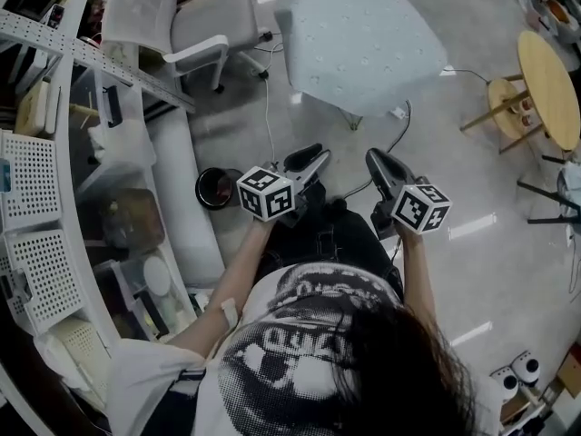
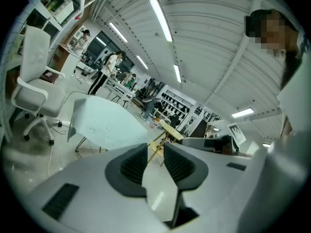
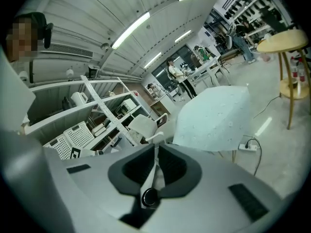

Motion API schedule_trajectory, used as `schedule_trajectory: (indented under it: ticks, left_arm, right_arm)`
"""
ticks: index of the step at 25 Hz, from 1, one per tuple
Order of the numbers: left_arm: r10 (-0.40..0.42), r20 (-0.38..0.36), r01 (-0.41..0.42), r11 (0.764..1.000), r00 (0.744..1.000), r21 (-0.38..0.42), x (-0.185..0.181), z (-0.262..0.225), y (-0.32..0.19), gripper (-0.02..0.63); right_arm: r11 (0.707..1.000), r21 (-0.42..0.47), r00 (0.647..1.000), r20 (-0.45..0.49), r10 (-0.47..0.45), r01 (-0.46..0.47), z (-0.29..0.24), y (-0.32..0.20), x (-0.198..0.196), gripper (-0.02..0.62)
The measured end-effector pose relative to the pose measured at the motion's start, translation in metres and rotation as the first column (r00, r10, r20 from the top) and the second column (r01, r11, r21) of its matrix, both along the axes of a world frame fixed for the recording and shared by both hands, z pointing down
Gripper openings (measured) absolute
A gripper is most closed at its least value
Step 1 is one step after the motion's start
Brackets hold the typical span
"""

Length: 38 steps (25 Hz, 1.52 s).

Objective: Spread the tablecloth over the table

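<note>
The pale blue tablecloth (image 1: 363,44) lies spread over the table, hanging over its edges; it also shows in the left gripper view (image 2: 107,123) and the right gripper view (image 3: 218,115). Both grippers are held close to the person's body, well short of the table and apart from the cloth. My left gripper (image 1: 316,156) (image 2: 155,147) is open, with a clear gap and nothing between its jaws. My right gripper (image 1: 377,162) (image 3: 156,147) is shut, its fingertips meeting on nothing.
A white office chair (image 1: 195,25) stands left of the table. White shelving with baskets (image 1: 54,153) runs down the left side. A black bin (image 1: 216,187) sits by it. A round wooden table (image 1: 549,84) stands at the right. Cables trail on the floor (image 1: 399,121).
</note>
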<state>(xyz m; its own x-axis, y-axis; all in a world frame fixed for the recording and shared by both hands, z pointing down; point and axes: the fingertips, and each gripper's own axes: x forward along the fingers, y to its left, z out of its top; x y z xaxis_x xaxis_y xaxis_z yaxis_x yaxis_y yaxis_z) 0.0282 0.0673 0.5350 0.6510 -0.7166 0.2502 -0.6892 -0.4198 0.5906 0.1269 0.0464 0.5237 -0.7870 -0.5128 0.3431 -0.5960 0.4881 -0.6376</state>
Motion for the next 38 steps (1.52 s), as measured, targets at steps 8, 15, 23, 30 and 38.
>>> schedule_trajectory:
  ticks: [8, 15, 23, 30, 38]
  left_arm:
    - [0.075, 0.113, -0.083, 0.994, 0.991, 0.072, 0.026, -0.019, 0.015, 0.036]
    - [0.11, 0.124, -0.125, 0.985, 0.986, 0.115, 0.041, -0.033, 0.02, 0.017]
    - [0.134, 0.132, -0.15, 0.981, 0.982, 0.126, 0.046, -0.037, 0.023, 0.014]
    - [0.139, 0.131, -0.154, 0.981, 0.982, 0.119, 0.046, -0.036, 0.024, 0.013]
    - [0.156, 0.133, -0.171, 0.98, 0.979, 0.106, 0.052, -0.032, 0.023, 0.013]
  right_arm:
    - [0.997, 0.067, 0.997, -0.069, -0.03, 0.035, -0.006, 0.015, 0.024, -0.012]
    - [0.993, 0.11, 0.996, -0.09, -0.027, 0.037, -0.012, 0.021, 0.038, -0.012]
    - [0.989, 0.133, 0.992, -0.116, -0.05, 0.065, -0.013, 0.019, 0.04, -0.006]
    - [0.985, 0.145, 0.987, -0.14, -0.074, 0.095, -0.013, 0.016, 0.042, -0.006]
    - [0.989, 0.13, 0.988, -0.143, -0.058, 0.076, -0.008, 0.013, 0.053, -0.006]
